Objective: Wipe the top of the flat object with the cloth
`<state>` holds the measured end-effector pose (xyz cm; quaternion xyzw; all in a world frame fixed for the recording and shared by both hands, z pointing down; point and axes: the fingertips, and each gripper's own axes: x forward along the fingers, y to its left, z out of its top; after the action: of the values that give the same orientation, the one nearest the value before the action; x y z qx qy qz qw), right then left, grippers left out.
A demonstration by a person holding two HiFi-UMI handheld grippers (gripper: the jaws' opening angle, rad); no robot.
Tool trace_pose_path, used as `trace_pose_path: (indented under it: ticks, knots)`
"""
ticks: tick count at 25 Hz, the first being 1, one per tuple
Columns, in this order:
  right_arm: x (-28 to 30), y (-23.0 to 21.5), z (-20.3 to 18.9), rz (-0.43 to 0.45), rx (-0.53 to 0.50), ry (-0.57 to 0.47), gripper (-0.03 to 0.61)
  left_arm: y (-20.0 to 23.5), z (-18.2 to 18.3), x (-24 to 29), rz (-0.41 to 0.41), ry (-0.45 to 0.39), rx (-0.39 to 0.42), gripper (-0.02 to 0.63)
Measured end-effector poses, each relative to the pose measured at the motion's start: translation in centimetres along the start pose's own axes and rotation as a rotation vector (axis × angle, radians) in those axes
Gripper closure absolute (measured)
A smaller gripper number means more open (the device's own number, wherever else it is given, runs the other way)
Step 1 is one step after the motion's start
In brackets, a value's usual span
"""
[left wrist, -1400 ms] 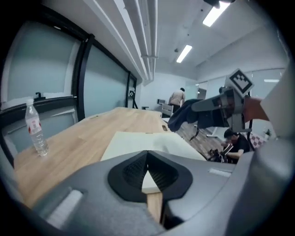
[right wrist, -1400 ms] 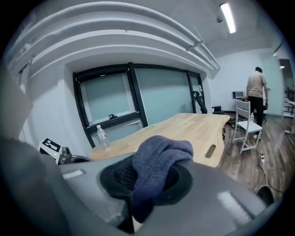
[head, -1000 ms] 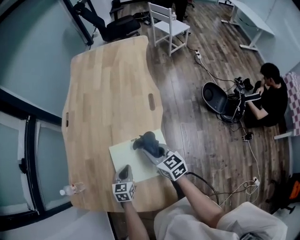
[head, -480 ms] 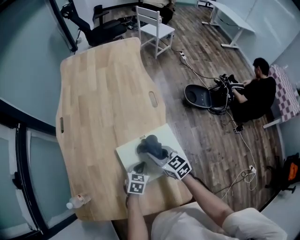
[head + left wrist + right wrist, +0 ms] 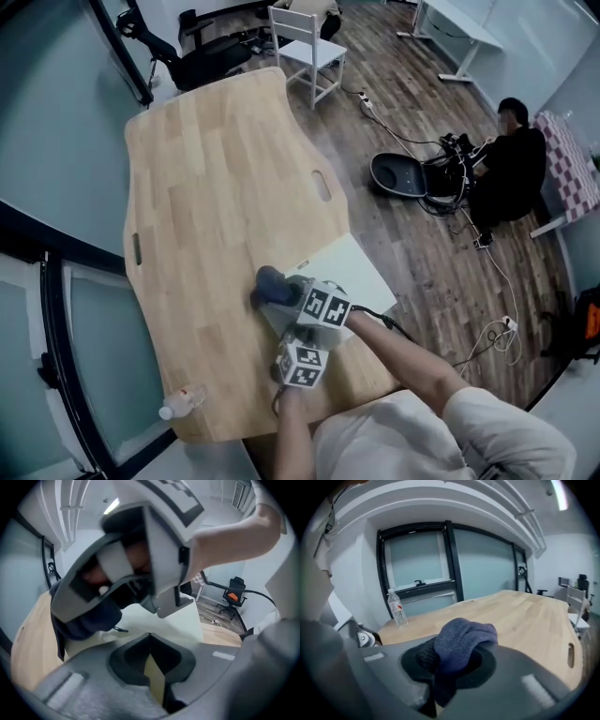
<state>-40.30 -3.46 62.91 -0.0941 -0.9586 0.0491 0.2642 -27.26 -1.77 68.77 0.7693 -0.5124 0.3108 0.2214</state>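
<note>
Cloth (image 5: 270, 287) is bunched in your right claw (image 5: 298, 298), a dark blue wad clamped between jaws that close firmly on it. In the right gripper view the wad (image 5: 461, 644) bulges up out of the right claw (image 5: 445, 665) and hides most of the gap between the jaws. It sits at the left end of the flat object (image 5: 349, 267), touching the pale top there, right where that sheet meets the bare wood.

The flat object lies near your edge of the desk (image 5: 216, 187), toward its right side. Its far right corner appears to reach out past the desk's edge, above the floor.

Your left claw (image 5: 292, 349) is just behind the right one, closer to your body, with its marker cube facing up. In the left gripper view its jaws (image 5: 152, 667) are drawn almost together, with only a thin tan sliver showing between them and nothing that you can make out gripped. Straight ahead of them you see the flat object (image 5: 159, 625), with the right claw (image 5: 131, 559) looming over it and the cloth (image 5: 89, 620) pressed down on it.

A water bottle (image 5: 183, 403) lies at the near left corner of the desk, well apart from the work. Beyond the desk stand a white chair (image 5: 305, 47) and a black office chair (image 5: 216, 47), and a person (image 5: 511, 159) sits on the floor to the right.
</note>
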Motion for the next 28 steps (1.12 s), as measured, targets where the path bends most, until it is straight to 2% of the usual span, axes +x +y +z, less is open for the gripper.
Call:
trace_pose_path:
  ticks: [2,4,9,12,28]
  knots:
    - [2.3,1.8,-0.7,0.087,-0.063,0.085,0.512,-0.2,-0.4,0.1,0.000,0.004,0.016,0.606]
    - [4.1,2.7,-2.4,0.125,-0.147,0.198,0.515,-0.1,-0.2,0.1,0.003,-0.009,0.032,0.607]
    - [3.9,1.9,-4.4,0.102,-0.252,0.293,0.514,0.5,-0.2,0.1,0.040,-0.018,0.024,0.606]
    - [2.4,0.0,-5.2,0.035,-0.267,0.304,0.514,0.7,-0.2,0.2,0.048,-0.004,0.016,0.606]
    - [-12.7,-12.7,-12.8,-0.362,-0.093,0.347,0.514,0.6,-0.9,0.6,0.094,0.049,0.028,0.606]
